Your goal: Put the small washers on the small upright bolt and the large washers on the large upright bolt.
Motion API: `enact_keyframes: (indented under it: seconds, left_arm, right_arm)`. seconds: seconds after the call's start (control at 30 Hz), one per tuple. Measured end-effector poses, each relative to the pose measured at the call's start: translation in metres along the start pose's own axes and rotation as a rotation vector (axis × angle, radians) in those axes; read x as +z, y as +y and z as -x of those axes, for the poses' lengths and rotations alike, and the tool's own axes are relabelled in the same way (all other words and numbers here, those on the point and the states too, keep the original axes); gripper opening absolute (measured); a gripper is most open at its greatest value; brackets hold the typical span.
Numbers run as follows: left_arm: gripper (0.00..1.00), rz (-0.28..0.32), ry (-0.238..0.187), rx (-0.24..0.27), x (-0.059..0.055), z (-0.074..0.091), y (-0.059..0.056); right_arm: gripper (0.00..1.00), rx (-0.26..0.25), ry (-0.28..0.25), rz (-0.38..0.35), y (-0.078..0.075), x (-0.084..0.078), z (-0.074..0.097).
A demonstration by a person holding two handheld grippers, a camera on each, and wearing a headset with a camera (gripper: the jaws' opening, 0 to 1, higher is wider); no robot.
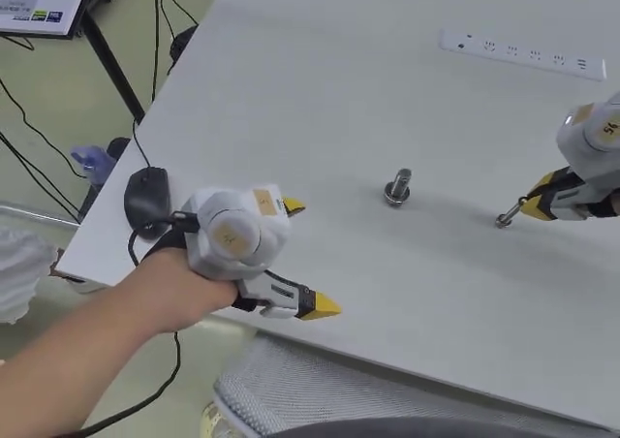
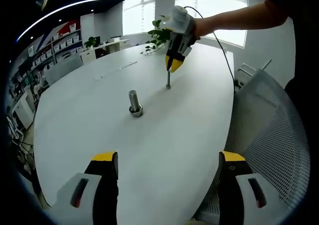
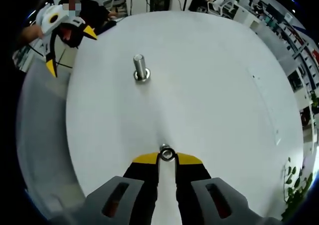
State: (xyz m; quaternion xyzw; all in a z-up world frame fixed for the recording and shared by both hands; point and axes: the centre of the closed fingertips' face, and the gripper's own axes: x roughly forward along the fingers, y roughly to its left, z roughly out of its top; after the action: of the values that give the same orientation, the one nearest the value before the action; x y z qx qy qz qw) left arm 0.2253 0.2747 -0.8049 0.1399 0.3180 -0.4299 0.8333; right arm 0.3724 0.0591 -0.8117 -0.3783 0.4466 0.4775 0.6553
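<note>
In the head view, the left gripper [image 1: 308, 256] sits at about 7 o'clock, held in a hand [image 1: 179, 283]. Its yellow-tipped jaws are spread wide with nothing between them. The large steel bolt [image 1: 398, 187] stands upright near the middle of the white counter [image 1: 320, 99], with a wider metal collar at its foot. At 4 o'clock from it is the small steel bolt [image 1: 506, 217], its top at the tips of the right gripper [image 1: 531, 208]. A white power strip [image 1: 523, 53] lies at 1 o'clock and a black mouse [image 1: 147, 198] at 9 o'clock by the counter edge.

In the left gripper view, we see the left gripper [image 2: 168, 158] gaping wide over bare counter. The large steel bolt [image 2: 133, 103] is at 11 o'clock from centre, and the small steel bolt [image 2: 169, 80] is at 12, under the right gripper [image 2: 174, 65].

In the right gripper view, the right gripper [image 3: 166, 158] is at 6 o'clock, its jaws drawn nearly together on the small steel bolt [image 3: 166, 154], seen end-on. We cannot tell whether a washer sits there. The large steel bolt [image 3: 140, 68] is at 12 o'clock and the left gripper [image 3: 70, 51] at 10.
</note>
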Motion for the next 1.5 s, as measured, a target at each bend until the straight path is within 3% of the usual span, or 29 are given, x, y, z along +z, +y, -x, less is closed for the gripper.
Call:
enact_keyframes:
  seconds: [1.2,1.5]
  left_arm:
    - [0.79,0.026,0.027,0.003,-0.016,0.005,-0.002]
    - [0.77,0.033,0.034,0.002,-0.018,0.005,-0.002]
  right_arm:
    - [0.13,0.051,0.087,0.042,0.009,-0.011,-0.041]
    - [0.13,0.051,0.104,0.059,0.01,-0.011,-0.043]
